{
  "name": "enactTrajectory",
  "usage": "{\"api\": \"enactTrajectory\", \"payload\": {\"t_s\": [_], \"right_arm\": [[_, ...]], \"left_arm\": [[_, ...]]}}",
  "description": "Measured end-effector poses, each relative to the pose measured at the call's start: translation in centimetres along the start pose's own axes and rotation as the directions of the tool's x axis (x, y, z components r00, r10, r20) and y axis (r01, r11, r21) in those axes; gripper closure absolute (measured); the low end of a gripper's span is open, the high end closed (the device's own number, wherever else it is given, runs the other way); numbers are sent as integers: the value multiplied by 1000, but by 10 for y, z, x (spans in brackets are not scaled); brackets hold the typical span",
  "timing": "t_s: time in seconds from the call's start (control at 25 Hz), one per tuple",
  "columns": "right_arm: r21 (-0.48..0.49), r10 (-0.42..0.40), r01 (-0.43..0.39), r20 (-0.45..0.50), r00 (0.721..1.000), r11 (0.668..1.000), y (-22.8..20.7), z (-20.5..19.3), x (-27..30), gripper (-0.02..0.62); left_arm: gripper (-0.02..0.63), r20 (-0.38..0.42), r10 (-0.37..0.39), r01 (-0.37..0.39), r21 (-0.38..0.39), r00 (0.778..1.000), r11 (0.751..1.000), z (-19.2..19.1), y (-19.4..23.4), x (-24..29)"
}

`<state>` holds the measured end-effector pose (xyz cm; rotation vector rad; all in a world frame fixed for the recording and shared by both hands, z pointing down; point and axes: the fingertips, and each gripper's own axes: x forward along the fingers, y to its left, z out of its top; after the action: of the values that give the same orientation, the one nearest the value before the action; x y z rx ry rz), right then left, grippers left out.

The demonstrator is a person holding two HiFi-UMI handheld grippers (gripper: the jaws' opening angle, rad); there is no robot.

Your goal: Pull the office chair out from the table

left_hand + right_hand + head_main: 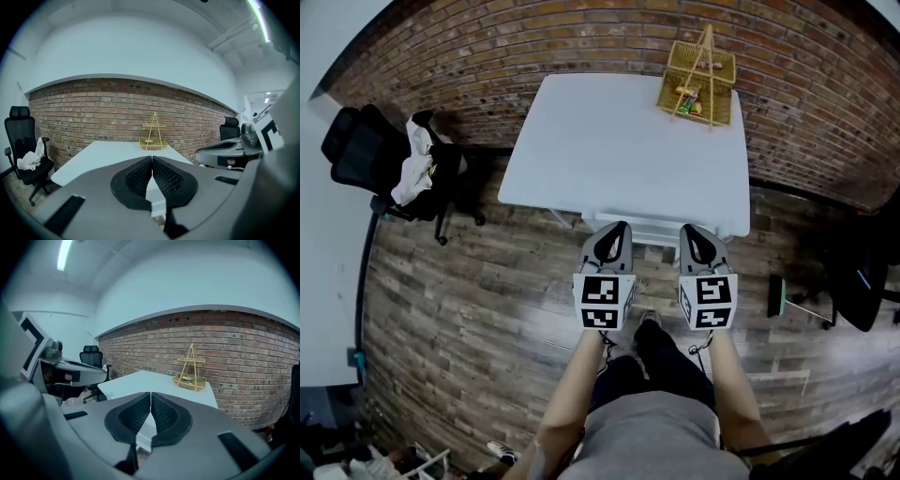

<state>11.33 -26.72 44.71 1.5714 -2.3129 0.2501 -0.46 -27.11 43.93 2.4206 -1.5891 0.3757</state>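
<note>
Left gripper (pixel 622 226) and right gripper (pixel 687 229), jaws together, before white table (pixel 609 141)

We record one red brick wall (pixel 581 28) along the far side, with plain white wall (pixel 140 42) above it. We note a floor (pixel 459 309) of grey-brown wood planks. We count one yellow wire basket (pixel 722 70), two-tiered under a pointed handle, standing close to the bricks, with small yellow and red items in it. We log one crumpled white cloth (pixel 411 169) at the left. We list one lit ceiling tube (pixel 63 254).
</note>
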Motion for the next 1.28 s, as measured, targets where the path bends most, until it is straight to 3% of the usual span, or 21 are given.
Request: {"api": "enactTrajectory", "payload": {"t_s": [0.36,0.4,0.48,0.6,0.76,0.84,0.96,1.04,1.16,1.28], "right_arm": [[-144,156,-173,-122,980,974,11,-15,40,578],[-156,172,-194,-146,974,968,14,-19,43,556],[-175,197,-230,-189,962,957,18,-26,50,449],[-219,188,-236,-219,957,947,20,-34,61,449],[-267,199,-279,-289,936,922,23,-51,66,449],[-297,200,-309,-344,917,904,20,-61,66,449],[-373,187,-343,-395,899,862,14,-70,69,449],[-464,166,-376,-432,886,802,10,-75,69,449],[-562,128,-424,-490,862,710,2,-83,73,449],[-570,140,-465,-520,842,677,1,-87,77,469]], "left_arm": [[592,-33,-11,11,-1,999,1000,-5,11,30],[591,-43,-18,18,5,999,1000,-6,13,32],[592,-56,-27,27,13,998,1000,-8,18,34],[591,-60,-41,41,6,997,999,-10,29,40],[591,-100,-162,167,47,982,985,-19,22,49],[589,-152,-231,249,116,961,961,-25,12,55],[572,-219,-314,361,222,924,906,-37,0,63],[454,-273,-369,439,271,888,856,-44,-7,66],[426,-376,-399,529,359,836,769,-55,-12,74],[420,-469,-391,590,423,792,687,-69,-14,81]]}}
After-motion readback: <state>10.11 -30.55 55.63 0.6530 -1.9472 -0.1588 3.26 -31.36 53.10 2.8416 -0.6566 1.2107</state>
